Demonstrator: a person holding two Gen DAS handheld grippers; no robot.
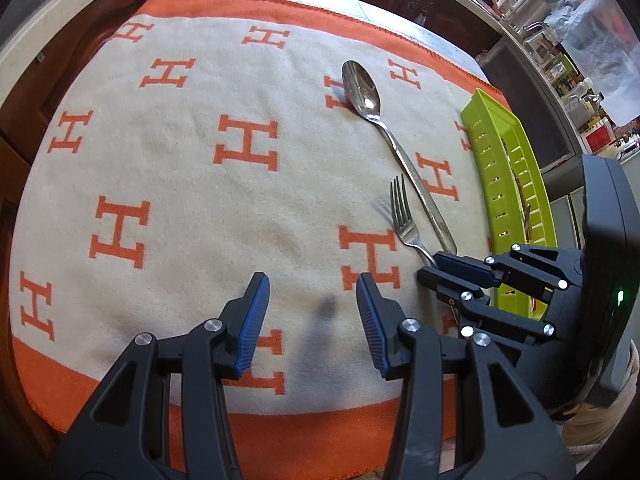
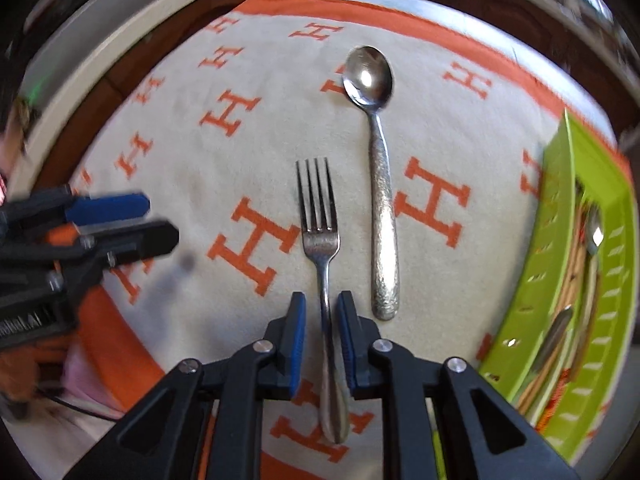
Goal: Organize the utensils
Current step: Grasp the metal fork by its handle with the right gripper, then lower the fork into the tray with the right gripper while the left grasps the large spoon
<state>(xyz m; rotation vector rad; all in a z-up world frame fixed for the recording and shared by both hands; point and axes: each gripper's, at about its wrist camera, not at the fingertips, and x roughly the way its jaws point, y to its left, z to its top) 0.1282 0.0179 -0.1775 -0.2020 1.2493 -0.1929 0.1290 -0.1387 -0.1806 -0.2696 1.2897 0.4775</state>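
Orange-lettered cloth (image 1: 168, 168) covers the table; right gripper (image 2: 322, 320) straddles the fork (image 2: 320, 216) handle, jaws narrowed but apparently not yet pinching, likely bound for the green tray (image 2: 560, 216). Spoon (image 2: 380, 184) waits alongside. Left gripper (image 1: 312, 300) hovers half-open, empty.

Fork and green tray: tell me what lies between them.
The spoon, lying on the blanket beside the fork and apart from the green tray; right wrist view.

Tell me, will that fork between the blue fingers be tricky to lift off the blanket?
Probably a little. The fork looks like polished metal, so its thin handle may slip or swivel between the right gripper's fingers. It should stay stiff, not bend. Being held near the handle end, its tines will likely droop. The soft blanket should keep it from skidding.
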